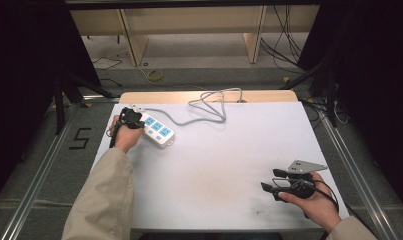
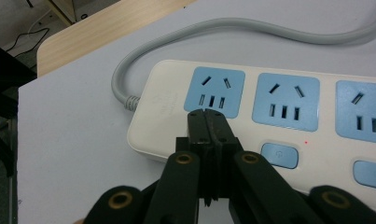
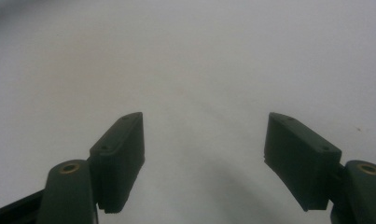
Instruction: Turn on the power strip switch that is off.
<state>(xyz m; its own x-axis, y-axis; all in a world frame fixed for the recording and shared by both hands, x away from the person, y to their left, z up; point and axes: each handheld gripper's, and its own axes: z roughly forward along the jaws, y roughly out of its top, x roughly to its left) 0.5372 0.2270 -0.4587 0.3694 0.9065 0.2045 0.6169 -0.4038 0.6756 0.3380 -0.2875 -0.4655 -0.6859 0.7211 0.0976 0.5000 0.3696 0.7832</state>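
Left gripper (image 2: 206,114) jaws pressed together, tips over the power strip (image 2: 279,126) – right gripper (image 3: 204,158) jaws wide apart above bare table (image 3: 199,60), holding nothing.

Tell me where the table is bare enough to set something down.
The middle of the table is bare, between the power strip and the right gripper. The far right past the grey cord is also free. It is crowded far left, where the left gripper sits on the strip.
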